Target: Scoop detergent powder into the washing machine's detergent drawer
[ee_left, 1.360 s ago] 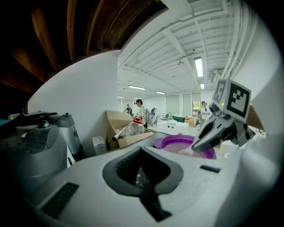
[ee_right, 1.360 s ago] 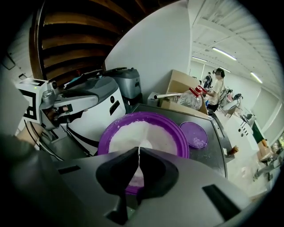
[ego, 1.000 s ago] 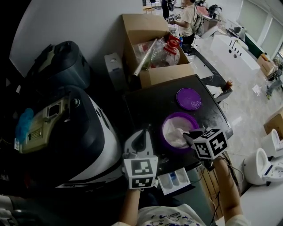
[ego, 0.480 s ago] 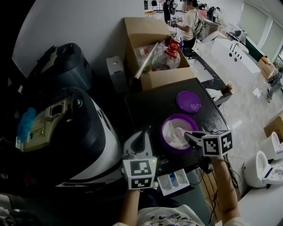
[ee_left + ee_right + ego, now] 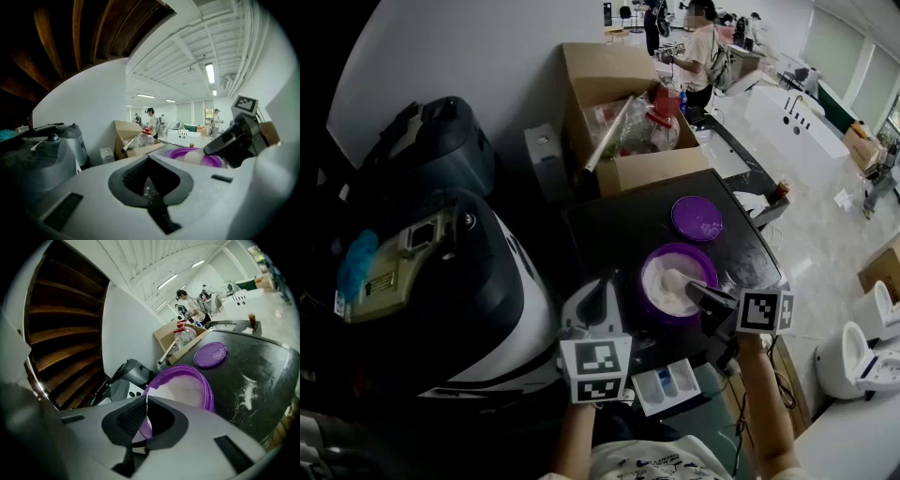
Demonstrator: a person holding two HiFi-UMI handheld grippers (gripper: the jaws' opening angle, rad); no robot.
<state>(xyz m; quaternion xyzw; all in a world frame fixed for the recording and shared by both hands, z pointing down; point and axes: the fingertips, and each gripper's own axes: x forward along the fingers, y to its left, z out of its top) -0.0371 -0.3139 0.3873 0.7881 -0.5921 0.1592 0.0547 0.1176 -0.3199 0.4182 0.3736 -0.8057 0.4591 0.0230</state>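
Head view: right gripper (image 5: 701,296), clamped on scoop (image 5: 674,278) handle, has drawn back over tub (image 5: 649,265) | scoop looks loaded | left gripper (image 5: 598,305) closed, empty | likely next: drawer (image 5: 671,383).

"What's at the back?"
"An open cardboard box (image 5: 656,167) (a red-capped bottle (image 5: 645,129) inside), a person (image 5: 701,54) standing beyond it."
"And right?"
"A white bathtub (image 5: 795,120); nearer, two white toilets (image 5: 836,364)."
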